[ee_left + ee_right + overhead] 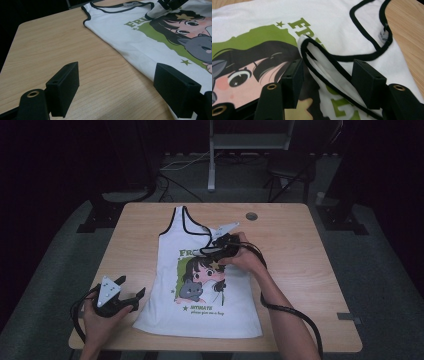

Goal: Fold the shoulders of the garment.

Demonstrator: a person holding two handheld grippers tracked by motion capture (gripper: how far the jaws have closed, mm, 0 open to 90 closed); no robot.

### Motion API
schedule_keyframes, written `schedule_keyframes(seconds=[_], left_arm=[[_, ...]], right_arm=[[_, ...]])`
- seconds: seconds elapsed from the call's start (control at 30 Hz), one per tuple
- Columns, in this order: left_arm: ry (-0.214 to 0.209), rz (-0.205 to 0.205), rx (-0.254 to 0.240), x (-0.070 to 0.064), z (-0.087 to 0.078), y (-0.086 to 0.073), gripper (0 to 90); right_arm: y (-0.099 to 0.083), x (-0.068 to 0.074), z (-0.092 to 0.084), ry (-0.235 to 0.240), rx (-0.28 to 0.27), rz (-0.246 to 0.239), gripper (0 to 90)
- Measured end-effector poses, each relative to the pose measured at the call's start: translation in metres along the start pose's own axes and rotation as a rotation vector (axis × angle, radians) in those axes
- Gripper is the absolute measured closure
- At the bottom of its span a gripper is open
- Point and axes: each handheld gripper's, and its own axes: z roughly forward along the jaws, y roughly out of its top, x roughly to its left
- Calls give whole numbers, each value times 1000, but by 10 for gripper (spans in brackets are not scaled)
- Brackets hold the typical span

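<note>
here, a white top [200, 285] spread flat on the worktop [300, 270], print side up, hem toward the person. right strap [329, 67] folded down over the print, black edging showing, lying between the right gripper [327, 82] fingers [293, 80]. those fingers apart, not pressing on the cloth; strap loose in the gap, nearer the right-hand finger than the left-hand one. cartoon face of the print just left of the fingers, green lettering ahead of them and partly under the fold. neck label [383, 35] farther ahead and to the right, at the black neckline. in the high view, right gripper [220, 249] over the chest of the top, held by a hand [245, 257], cable trailing back along the forearm.

left gripper [115, 90] off the cloth, fingers [63, 87] wide apart over bare wood with nothing between them. side edge of the top just beside the right-hand finger, running away ahead toward the left strap [86, 15]. in the high view, left gripper [132, 299] near the lower left corner of the top, low over the worktop, pointing at the hem.
</note>
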Motion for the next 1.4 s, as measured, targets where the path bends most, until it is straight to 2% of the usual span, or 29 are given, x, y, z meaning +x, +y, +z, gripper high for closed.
schedule_keyframes(seconds=[0.37,0.5,0.53,0.73,0.8,0.9,1.03,1.23,1.4], left_arm=[[0,1,1,0,0,0,206],[-1,2,1,0,0,0,206],[-1,2,0,0,0,0,206],[-1,1,-2,0,0,0,206],[-3,1,-1,0,0,0,206],[-2,0,-2,0,0,0,206],[-2,0,-2,0,0,0,206],[-1,1,-2,0,0,0,206],[-1,8,3,-1,0,0,206]], right_arm=[[10,10,13,-15,0,-26,373],[14,12,20,-19,1,-34,392],[14,12,22,-17,3,-40,416],[15,14,29,-14,31,-38,707],[13,14,30,-13,30,-25,765],[11,13,27,-4,13,9,807],[11,12,19,0,-20,32,816],[8,14,1,4,-64,22,813],[-2,13,-13,-29,-88,11,809]])
